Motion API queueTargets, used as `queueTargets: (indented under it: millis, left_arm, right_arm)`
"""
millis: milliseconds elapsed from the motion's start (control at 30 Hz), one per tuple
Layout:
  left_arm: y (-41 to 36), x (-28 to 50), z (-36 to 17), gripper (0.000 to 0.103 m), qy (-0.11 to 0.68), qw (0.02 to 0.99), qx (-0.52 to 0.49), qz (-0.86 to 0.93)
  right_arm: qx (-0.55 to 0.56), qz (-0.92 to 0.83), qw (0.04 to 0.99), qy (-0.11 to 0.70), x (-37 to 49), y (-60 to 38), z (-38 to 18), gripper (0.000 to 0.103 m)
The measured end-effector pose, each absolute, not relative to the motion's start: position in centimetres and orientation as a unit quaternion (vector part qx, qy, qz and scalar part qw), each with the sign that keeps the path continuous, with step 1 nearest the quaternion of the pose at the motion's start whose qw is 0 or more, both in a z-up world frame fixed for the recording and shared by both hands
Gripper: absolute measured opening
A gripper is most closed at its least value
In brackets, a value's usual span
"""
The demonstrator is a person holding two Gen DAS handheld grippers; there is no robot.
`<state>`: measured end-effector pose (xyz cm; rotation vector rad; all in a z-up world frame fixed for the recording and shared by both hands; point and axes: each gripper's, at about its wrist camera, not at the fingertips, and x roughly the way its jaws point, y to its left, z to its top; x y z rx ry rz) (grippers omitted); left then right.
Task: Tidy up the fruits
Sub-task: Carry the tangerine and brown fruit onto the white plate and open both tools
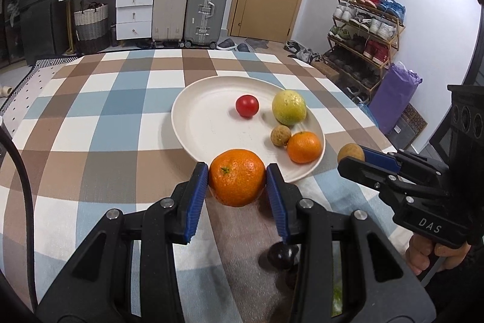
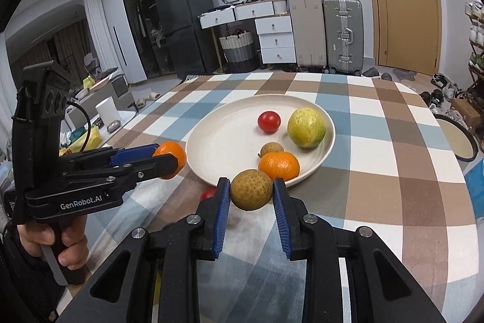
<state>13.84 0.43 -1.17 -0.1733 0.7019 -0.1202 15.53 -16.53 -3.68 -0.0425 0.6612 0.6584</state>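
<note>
A white plate (image 1: 205, 123) (image 2: 224, 147) on the checkered table holds a red tomato (image 1: 247, 106) (image 2: 269, 121), a yellow-green fruit (image 1: 289, 107) (image 2: 306, 127), a small brown fruit (image 1: 280, 135) (image 2: 271, 148) and a small orange (image 1: 304, 147) (image 2: 279, 166). My left gripper (image 1: 237, 177) (image 2: 165, 161) is shut on a large orange (image 1: 237, 177) (image 2: 171, 156) just short of the plate's near rim. My right gripper (image 2: 251, 193) (image 1: 352, 159) is shut on a brown round fruit (image 2: 251, 193) (image 1: 350, 153) by the plate's near right rim.
A small red fruit (image 2: 207, 193) lies on the cloth below the right gripper, and a dark round fruit (image 1: 279, 255) lies under the left gripper. Suitcases (image 1: 187, 8), drawers and a shoe rack (image 1: 363, 29) stand beyond the table's far edge.
</note>
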Motion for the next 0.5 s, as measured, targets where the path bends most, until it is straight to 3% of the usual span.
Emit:
queueTargets:
  millis: [500]
  left_arm:
    - [0.4,17.1,-1.8,0.037,0.324,0.943,-0.068,-0.027]
  right_arm:
    - [-0.009,0.311,0.899,0.309,17.3,-16.0,-3.7,0.029]
